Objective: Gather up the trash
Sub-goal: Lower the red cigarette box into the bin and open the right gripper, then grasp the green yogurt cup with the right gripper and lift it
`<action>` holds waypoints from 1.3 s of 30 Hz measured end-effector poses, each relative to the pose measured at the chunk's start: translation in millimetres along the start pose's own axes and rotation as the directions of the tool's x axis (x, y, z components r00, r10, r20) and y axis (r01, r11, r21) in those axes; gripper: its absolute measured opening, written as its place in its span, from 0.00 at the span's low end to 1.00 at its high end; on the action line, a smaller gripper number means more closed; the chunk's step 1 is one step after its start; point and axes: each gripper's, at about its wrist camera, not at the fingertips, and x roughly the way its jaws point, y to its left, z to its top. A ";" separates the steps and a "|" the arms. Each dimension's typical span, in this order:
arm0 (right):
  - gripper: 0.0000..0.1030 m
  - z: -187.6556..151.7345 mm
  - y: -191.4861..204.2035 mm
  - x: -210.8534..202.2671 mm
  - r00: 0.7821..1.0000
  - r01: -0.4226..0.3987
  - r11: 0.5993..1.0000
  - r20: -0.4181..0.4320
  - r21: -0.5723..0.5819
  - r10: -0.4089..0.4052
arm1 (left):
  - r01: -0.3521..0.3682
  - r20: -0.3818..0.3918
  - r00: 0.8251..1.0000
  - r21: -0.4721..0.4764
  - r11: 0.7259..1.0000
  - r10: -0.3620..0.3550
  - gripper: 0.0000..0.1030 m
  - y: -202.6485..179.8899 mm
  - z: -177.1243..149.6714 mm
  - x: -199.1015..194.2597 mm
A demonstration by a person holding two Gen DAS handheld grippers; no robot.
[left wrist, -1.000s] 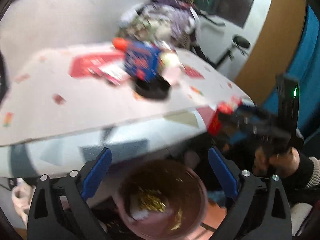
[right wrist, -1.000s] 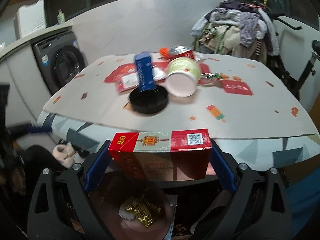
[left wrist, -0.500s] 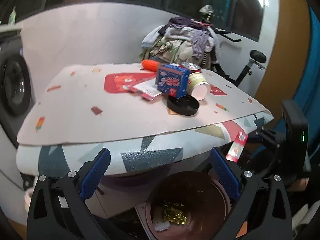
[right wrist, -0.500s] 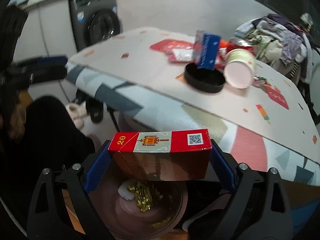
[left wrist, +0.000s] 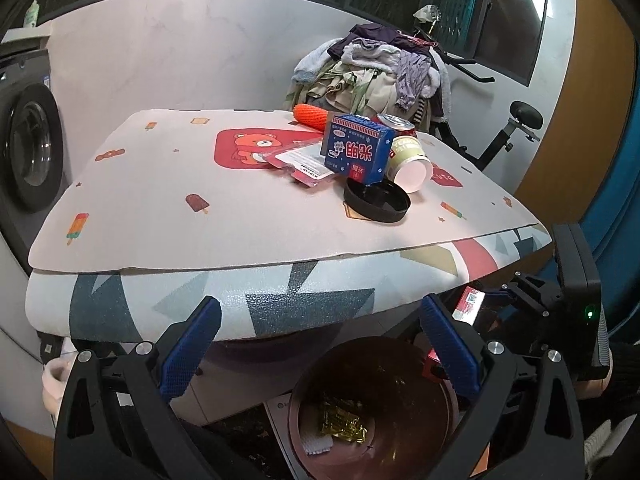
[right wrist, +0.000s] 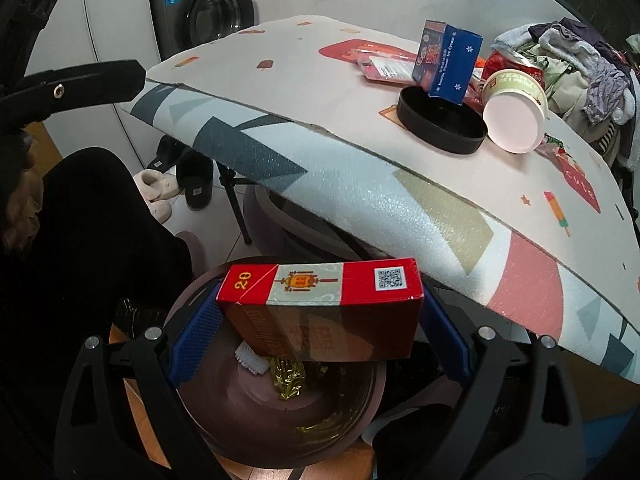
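Note:
My right gripper [right wrist: 318, 332] is shut on a red cigarette pack [right wrist: 320, 312] and holds it over the brown trash bin [right wrist: 224, 420], which holds a gold wrapper [right wrist: 290, 376]. My left gripper [left wrist: 320, 344] is open and empty, above the same bin [left wrist: 400, 420] below the table edge. The pack's edge [left wrist: 468, 306] shows at right in the left wrist view. On the table lie a blue box [left wrist: 356, 148], a black lid [left wrist: 376, 200], a paper cup [left wrist: 410, 162], a can [left wrist: 396, 122] and a red packet [left wrist: 300, 162].
The table [left wrist: 200, 200] has a printed mat with its padded edge overhanging the bin. A washing machine [right wrist: 204, 8] stands at the far left. A clothes pile [left wrist: 372, 68] sits behind the table. Slippers [right wrist: 156, 192] lie on the floor.
My right gripper has lowered the red pack from table-edge height to over the bin. My left gripper has steadied and drawn back a little from the table.

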 end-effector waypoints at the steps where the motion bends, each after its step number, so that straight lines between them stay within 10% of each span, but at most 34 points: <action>1: 0.89 -0.2 0.2 0.0 1.000 0.000 1.000 -0.002 -0.001 0.000 | 0.000 0.000 1.000 -0.001 1.000 0.000 0.94 0.5 0.2 0.3; 39: 0.94 2.1 -41.3 -21.6 0.987 0.114 0.971 0.092 0.208 -0.135 | -0.070 0.014 0.997 -0.006 0.998 0.070 0.94 3.4 -0.3 -2.0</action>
